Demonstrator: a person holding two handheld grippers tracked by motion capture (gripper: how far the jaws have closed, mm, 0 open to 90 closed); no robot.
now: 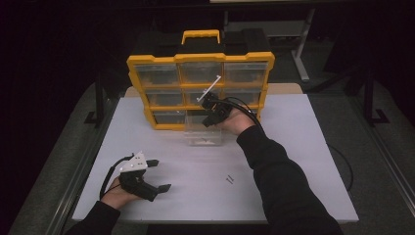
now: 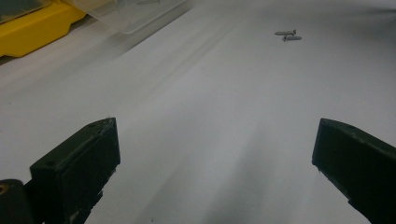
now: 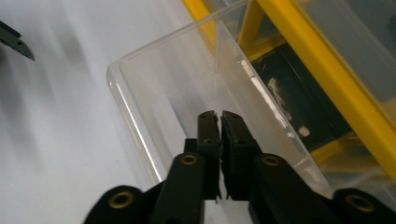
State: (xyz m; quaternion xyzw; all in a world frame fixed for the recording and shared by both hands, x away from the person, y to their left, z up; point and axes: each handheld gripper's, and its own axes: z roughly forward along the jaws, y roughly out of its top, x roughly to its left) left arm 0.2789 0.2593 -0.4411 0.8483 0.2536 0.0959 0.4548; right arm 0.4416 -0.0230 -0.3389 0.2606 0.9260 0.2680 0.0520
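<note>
The right gripper [image 1: 211, 111] sits at the front of the yellow organiser [image 1: 200, 90], which stands upright at the far side of the white bench [image 1: 293, 161], its carry handle [image 1: 200, 36] on top. The clear plastic drawer [image 1: 203, 131] is out of the organiser and rests on the bench just in front of the lowest row, below the right gripper. The right gripper view adds detail that the high view cannot resolve: the jaws are pressed together with only a hairline gap, and they lie over the drawer [image 3: 154, 93] at its near wall; whether that wall is pinched between them cannot be told. The same view shows the organiser's yellow frame [image 3: 327, 79] just beside the drawer and a dark open slot [image 3: 299, 112] behind it. The left gripper [image 1: 149, 178] rests low at the near left of the bench, well apart from the drawer, its grey plate facing up. The left gripper view shows its jaws spread wide with bare bench between them. That view also shows two small screws [image 2: 288, 35] lying touching one another on the bench ahead; in the high view they appear as small dark marks [image 1: 229, 179] near the person's right sleeve [image 1: 279, 181]. Small pale items lie in the drawer bottom, too small to identify.
</note>
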